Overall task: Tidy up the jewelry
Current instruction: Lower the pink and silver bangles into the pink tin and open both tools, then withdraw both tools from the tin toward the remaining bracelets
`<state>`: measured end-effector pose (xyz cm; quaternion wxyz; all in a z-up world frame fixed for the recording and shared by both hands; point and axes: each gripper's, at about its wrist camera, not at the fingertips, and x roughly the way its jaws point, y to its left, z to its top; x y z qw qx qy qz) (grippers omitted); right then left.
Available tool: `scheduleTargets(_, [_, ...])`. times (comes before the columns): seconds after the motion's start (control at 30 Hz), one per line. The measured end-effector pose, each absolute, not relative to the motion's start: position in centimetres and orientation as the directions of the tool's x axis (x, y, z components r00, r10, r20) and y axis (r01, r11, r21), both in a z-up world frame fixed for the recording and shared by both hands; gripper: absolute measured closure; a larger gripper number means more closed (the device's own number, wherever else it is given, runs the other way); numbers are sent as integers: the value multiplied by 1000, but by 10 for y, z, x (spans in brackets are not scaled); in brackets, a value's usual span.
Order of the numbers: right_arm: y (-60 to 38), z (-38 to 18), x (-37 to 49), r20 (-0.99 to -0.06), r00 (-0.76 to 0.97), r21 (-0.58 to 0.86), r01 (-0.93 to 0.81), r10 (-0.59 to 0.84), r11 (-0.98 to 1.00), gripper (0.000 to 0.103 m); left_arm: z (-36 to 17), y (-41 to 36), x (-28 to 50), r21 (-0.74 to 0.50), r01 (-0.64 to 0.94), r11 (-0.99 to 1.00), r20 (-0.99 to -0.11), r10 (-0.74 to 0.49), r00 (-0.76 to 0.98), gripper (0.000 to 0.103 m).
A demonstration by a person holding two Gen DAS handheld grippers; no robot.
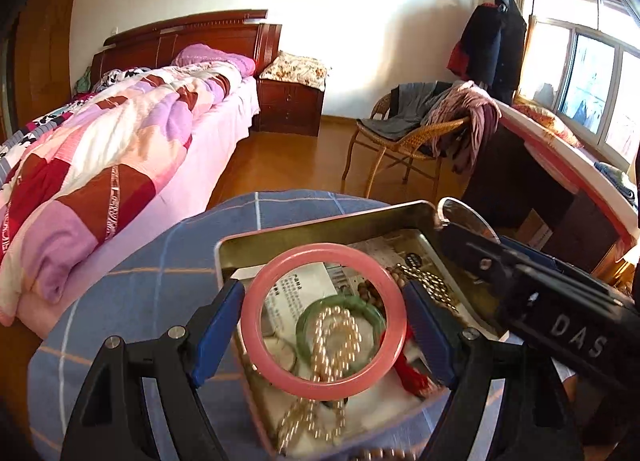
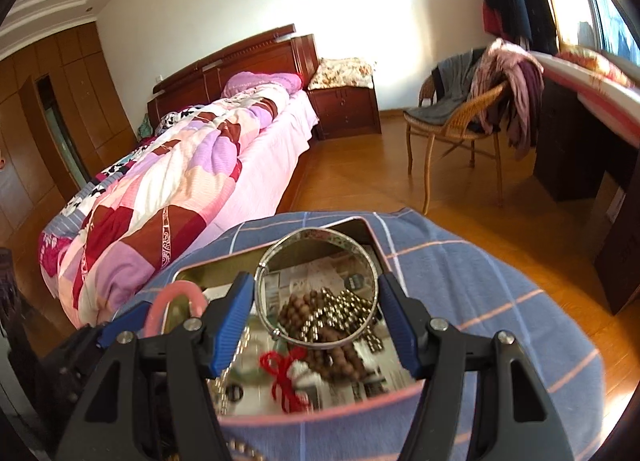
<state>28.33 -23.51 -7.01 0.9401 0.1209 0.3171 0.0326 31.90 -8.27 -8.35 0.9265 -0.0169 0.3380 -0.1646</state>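
My left gripper (image 1: 324,301) is shut on a pink bangle (image 1: 324,252), its blue pads pressing the ring's two sides. The ring hangs over an open metal tin (image 1: 320,223). In the tin lie a green bangle (image 1: 340,303), a pearl strand (image 1: 332,337), brown wooden beads (image 2: 304,309), a metallic bead chain (image 2: 348,301) and a red string (image 2: 280,373). My right gripper (image 2: 316,293) is shut on a silver bangle (image 2: 320,236) above the tin's right half. The pink bangle (image 2: 176,291) shows at the left of the right wrist view.
The tin sits on a blue checked cloth (image 1: 140,273) over a round surface. Beyond it are a bed (image 1: 120,149) with a patchwork quilt, a wicker chair (image 2: 460,129) piled with clothes, a dark desk (image 2: 580,133) and wooden floor (image 2: 360,181).
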Motion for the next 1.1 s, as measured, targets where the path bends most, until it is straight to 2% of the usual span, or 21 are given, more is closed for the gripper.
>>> scheduleTargets(0.3, [-234,-97,299,-620,771,237,8,145,971,35,-101,-101,330,-52,289,956,-660,-250,708,22])
scheduleTargets(0.37, [-236,-98,298,-609,779,242,5,148,970,35,-101,-102,330,-43,281,959,-657,-239,715,22])
scheduleTargets(0.43, [-237,-95,296,-596,787,252,-5,159,968,27,-101,-101,329,-55,276,959,-646,-245,723,22])
scheduleTargets(0.5, [-237,-94,295,-580,798,261,-9,164,965,25,-101,-99,329,-78,284,956,-647,-265,715,22])
scheduleTargets(0.83, [-240,-71,281,-480,869,259,16,115,966,25,-98,-100,333,-82,269,960,-661,-254,706,21])
scheduleTargets(1.1, [-249,-68,257,-499,859,329,70,111,942,25,-81,-91,312,-63,244,968,-660,-224,718,21])
